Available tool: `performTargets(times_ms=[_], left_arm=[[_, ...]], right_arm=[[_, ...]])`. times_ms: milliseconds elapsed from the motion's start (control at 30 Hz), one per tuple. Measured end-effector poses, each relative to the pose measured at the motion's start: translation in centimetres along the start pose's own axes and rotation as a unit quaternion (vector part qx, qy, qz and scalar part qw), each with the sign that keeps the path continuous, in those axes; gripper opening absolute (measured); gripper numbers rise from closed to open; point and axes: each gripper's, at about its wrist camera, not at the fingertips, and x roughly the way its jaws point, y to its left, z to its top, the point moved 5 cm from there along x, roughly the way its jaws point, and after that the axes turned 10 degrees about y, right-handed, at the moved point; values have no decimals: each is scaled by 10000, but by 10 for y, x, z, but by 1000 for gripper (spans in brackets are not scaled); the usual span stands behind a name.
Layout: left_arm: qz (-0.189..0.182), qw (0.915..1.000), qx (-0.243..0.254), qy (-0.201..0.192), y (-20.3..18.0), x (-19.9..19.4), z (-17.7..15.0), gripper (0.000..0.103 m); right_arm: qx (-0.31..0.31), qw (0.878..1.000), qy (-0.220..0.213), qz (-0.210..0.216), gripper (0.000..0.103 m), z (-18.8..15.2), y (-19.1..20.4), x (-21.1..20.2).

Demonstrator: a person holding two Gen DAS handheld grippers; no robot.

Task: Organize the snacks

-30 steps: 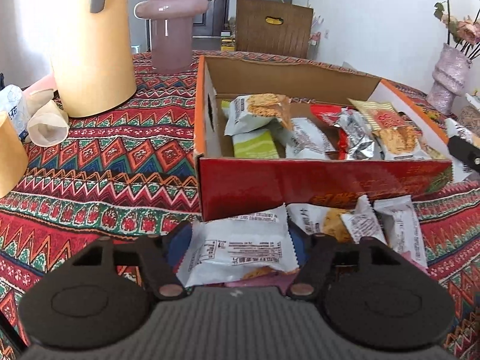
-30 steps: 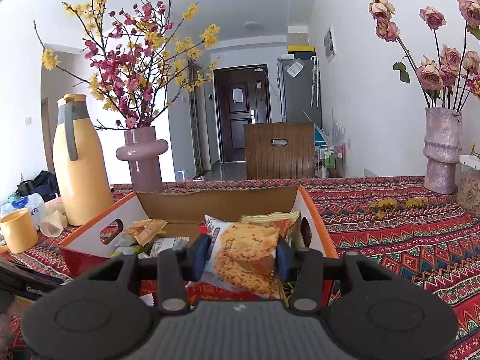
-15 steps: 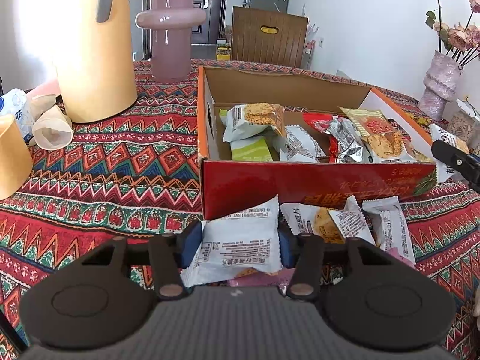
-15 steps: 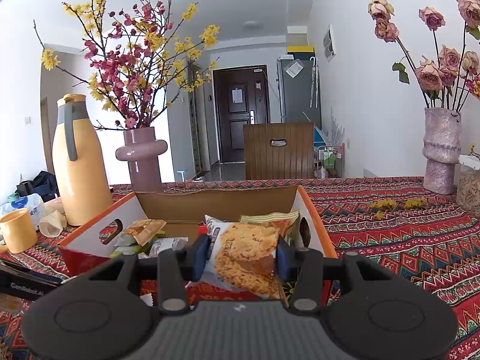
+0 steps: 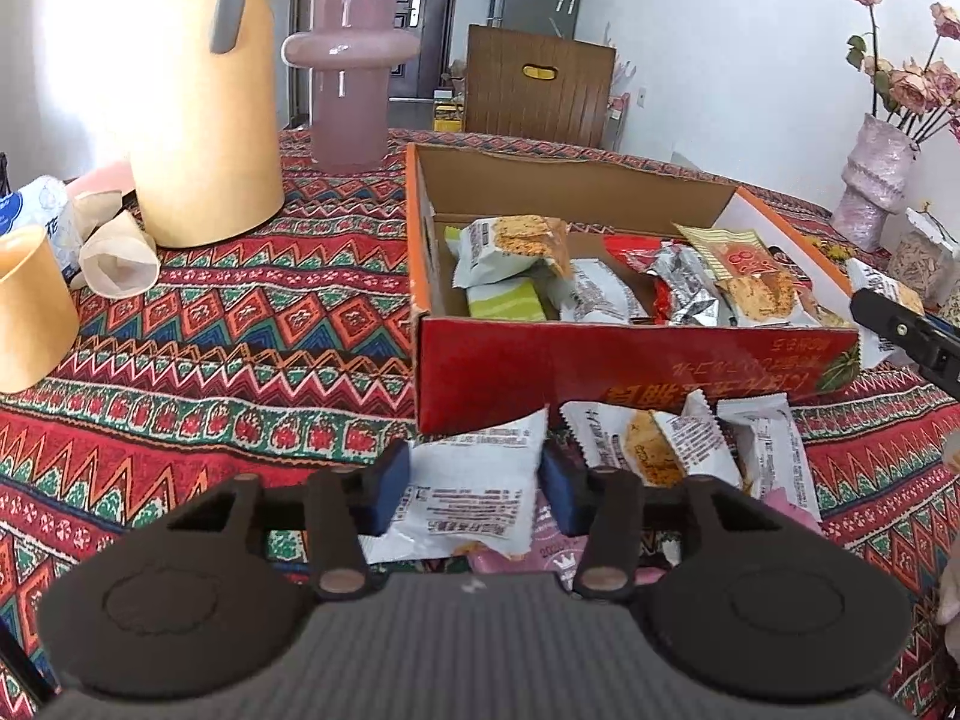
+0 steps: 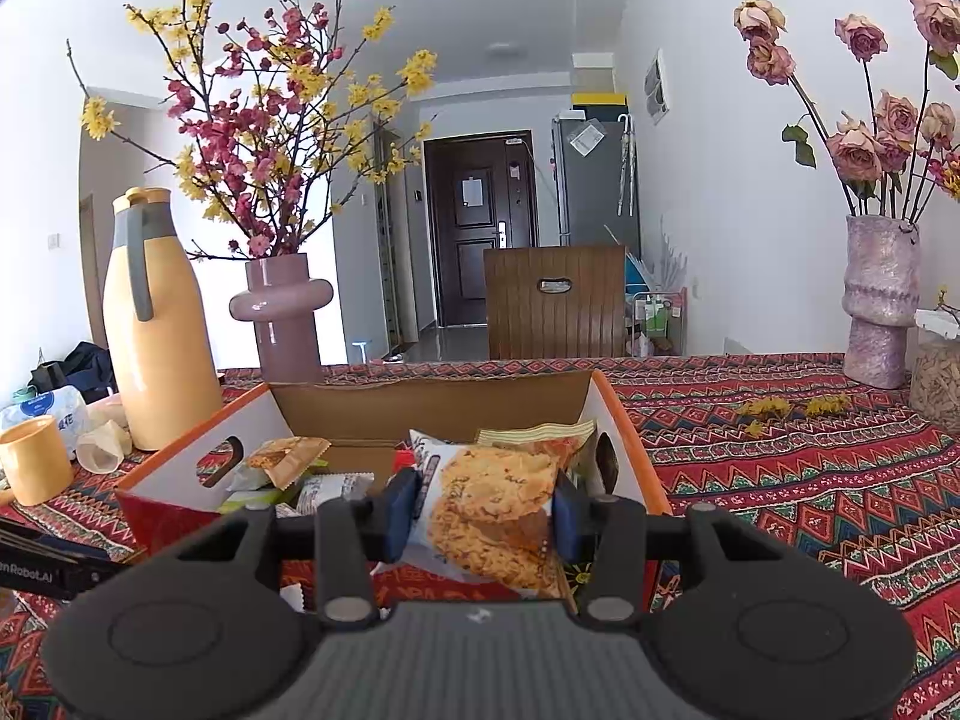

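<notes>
Pink packet (image 5: 543, 546) half hidden (under white packet (image 5: 474, 492))

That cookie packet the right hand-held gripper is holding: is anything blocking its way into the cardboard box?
Nothing visible blocks it. The right hand-held gripper grips the cookie packet just above the open-topped cardboard box; only other snack packets lie inside.

Yellow jug (image 5: 204, 96) top cut off, pink packet (image 5: 549, 546) mostly hidden under white packet (image 5: 474, 486)
</notes>
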Motion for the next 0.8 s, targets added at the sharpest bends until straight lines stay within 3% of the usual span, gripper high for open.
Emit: performTargets(times_ms=[133,300,467,567,767,800], left_arm=[[4,9999,-106,94,7,7,2,85],[-271,9978,-449,411,21,26,6,84],[-400,9974,-501,338,23,23,5,61],[-457,9975,-447,289,21,19,2,38],[-323,9987,-378,92,20,10,-2,27],[-295,9989,-359,51,19,7,-2,17]], right_arm=[[2,10000,7,0,44,-1,0,1],[-3,10000,19,2,44,-4,-2,3],[-11,10000,49,-8,44,-7,-3,4],[-22,10000,66,-15,44,-10,-3,4],[-36,10000,80,-40,44,-8,0,4],[-36,10000,80,-42,44,-8,0,4]])
